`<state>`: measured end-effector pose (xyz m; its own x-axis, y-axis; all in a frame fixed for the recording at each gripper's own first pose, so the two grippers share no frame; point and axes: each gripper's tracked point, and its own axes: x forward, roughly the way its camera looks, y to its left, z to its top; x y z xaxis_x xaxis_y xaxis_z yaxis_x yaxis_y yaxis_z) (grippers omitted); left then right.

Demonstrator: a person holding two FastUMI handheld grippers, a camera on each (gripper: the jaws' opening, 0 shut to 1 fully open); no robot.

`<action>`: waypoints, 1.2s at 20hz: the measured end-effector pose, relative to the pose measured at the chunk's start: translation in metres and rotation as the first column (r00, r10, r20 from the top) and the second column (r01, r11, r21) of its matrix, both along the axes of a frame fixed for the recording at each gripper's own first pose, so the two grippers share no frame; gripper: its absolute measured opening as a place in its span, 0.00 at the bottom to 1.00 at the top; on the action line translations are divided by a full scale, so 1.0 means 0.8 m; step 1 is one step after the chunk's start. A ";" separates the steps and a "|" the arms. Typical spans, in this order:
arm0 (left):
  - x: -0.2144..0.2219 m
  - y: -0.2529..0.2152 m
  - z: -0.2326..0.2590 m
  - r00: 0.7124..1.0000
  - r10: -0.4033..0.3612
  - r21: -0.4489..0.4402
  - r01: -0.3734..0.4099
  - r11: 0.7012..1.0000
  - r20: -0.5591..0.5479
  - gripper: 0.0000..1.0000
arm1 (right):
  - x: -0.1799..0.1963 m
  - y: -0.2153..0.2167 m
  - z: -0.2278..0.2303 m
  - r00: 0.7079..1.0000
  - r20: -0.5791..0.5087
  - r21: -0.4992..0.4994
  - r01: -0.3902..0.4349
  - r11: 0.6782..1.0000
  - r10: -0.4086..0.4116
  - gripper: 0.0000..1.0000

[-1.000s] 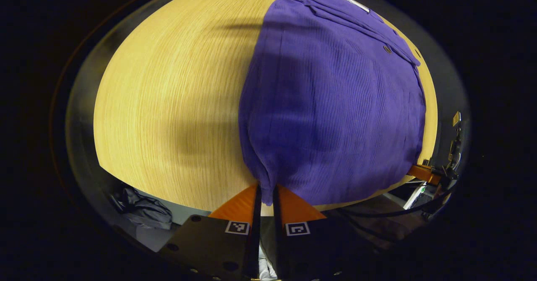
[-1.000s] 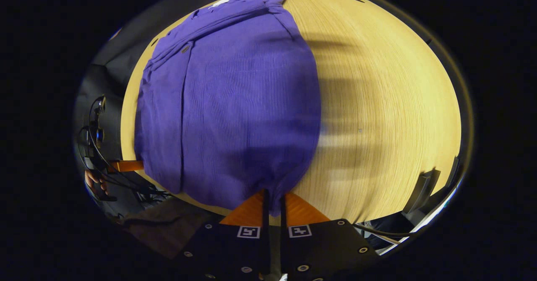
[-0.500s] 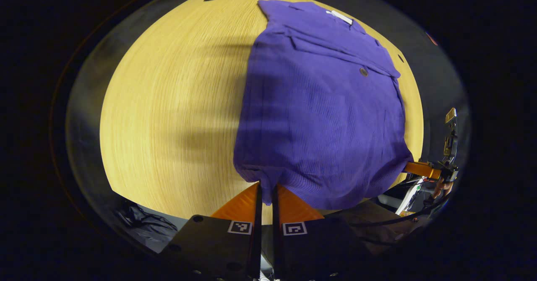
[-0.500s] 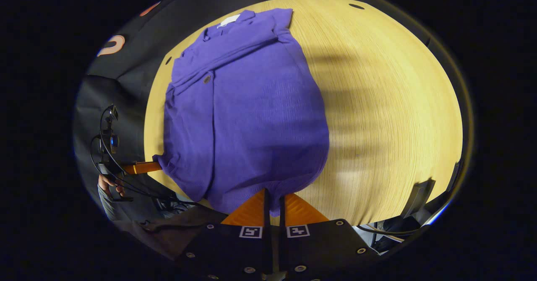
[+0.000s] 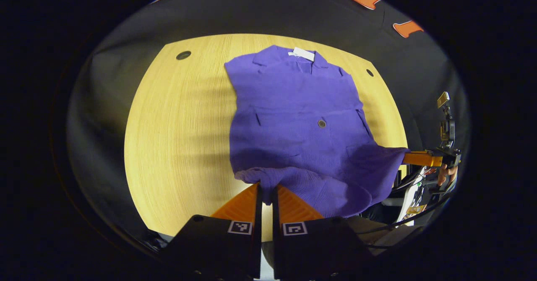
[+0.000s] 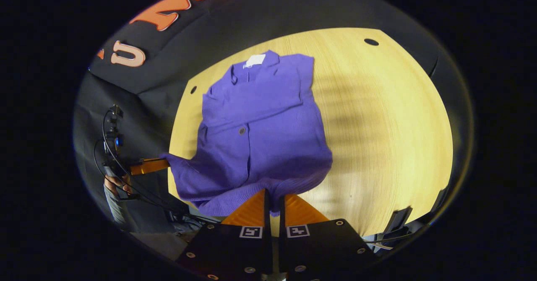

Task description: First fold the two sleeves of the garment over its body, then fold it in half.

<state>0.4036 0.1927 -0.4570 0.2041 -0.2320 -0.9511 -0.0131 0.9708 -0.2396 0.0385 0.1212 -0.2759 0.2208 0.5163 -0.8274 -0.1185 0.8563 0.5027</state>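
A purple buttoned garment (image 5: 300, 121) lies on the wooden table (image 5: 180, 138), collar at the far end, both sleeves folded across its body. My left gripper (image 5: 265, 188) is shut on one corner of its near hem, which is lifted off the table. My right gripper (image 6: 272, 195) is shut on the other hem corner. In the left gripper view the right gripper (image 5: 421, 158) appears at the far right, pinching the hem. In the right gripper view the left gripper (image 6: 147, 165) appears at the left. The hem hangs stretched between them above the table's near edge.
The round table carries small dark holes (image 5: 183, 55) near its far rim. Black cloth wall (image 5: 268, 12) stands behind it. A hand (image 6: 113, 184) and cables (image 6: 107, 142) show at the left in the right gripper view. Bare wood lies beside the garment on both sides.
Both grippers have risen and drawn back with the hem, so the garment and table appear smaller and farther. The near hem has lifted off the table.
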 end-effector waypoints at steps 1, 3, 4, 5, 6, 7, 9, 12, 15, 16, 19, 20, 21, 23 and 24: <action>0.013 0.003 0.008 1.000 -0.002 -0.002 0.002 1.000 0.011 0.12 | 0.015 -0.004 0.005 1.000 0.017 -0.010 0.006 1.000 -0.006 0.06; 0.045 0.012 0.016 1.000 -0.010 0.004 0.010 1.000 0.017 0.12 | 0.039 -0.013 0.013 0.999 0.032 -0.028 0.012 1.000 -0.011 0.06; 0.059 0.019 0.018 0.999 -0.026 0.013 0.025 1.000 0.024 0.12 | 0.053 -0.015 0.018 0.999 0.039 -0.031 0.011 0.999 -0.009 0.06; 0.072 0.024 0.022 0.999 -0.035 0.021 0.034 0.999 0.028 0.12 | 0.066 -0.017 0.023 0.999 0.044 -0.032 0.016 0.999 -0.015 0.06; 0.087 0.027 0.026 0.999 -0.045 0.022 0.044 0.999 0.028 0.12 | 0.079 -0.016 0.026 0.999 0.044 -0.031 0.021 0.999 -0.020 0.06; 0.111 0.032 0.029 0.998 -0.054 0.026 0.054 0.998 0.027 0.12 | 0.099 -0.017 0.028 0.999 0.044 -0.030 0.034 0.999 -0.033 0.06; 0.148 0.037 0.032 0.997 -0.066 0.037 0.065 0.997 0.026 0.12 | 0.125 -0.014 0.033 0.998 0.045 -0.024 0.036 0.999 -0.035 0.06; 0.195 0.046 0.032 0.995 -0.095 0.045 0.094 0.994 0.007 0.12 | 0.169 -0.005 0.033 0.999 0.029 -0.018 0.038 0.999 -0.038 0.06; 0.250 0.049 0.018 0.994 -0.112 0.063 0.113 0.992 -0.017 0.12 | 0.221 0.005 0.029 0.998 0.009 0.005 0.067 0.998 -0.067 0.06; 0.266 0.051 0.014 0.993 -0.118 0.073 0.119 0.990 -0.020 0.12 | 0.234 0.010 0.027 0.997 -0.004 0.015 0.073 0.997 -0.073 0.06; 0.314 0.058 0.003 0.990 -0.140 0.096 0.142 0.985 -0.026 0.12 | 0.282 0.017 0.015 0.995 -0.023 0.024 0.093 0.995 -0.092 0.06; 0.326 0.060 -0.001 0.989 -0.143 0.103 0.146 0.984 -0.031 0.12 | 0.296 0.019 0.011 0.994 -0.031 0.025 0.103 0.994 -0.102 0.06; 0.338 0.062 -0.008 0.988 -0.150 0.114 0.152 0.982 -0.028 0.12 | 0.307 0.023 0.010 0.993 -0.042 0.030 0.115 0.993 -0.114 0.06; 0.359 0.065 -0.021 0.985 -0.173 0.146 0.175 0.974 -0.022 0.12 | 0.330 0.029 0.004 0.989 -0.056 0.047 0.141 0.989 -0.138 0.06; 0.368 0.063 -0.028 0.984 -0.178 0.159 0.179 0.971 -0.018 0.12 | 0.341 0.032 0.000 0.984 -0.073 0.061 0.166 0.984 -0.162 0.06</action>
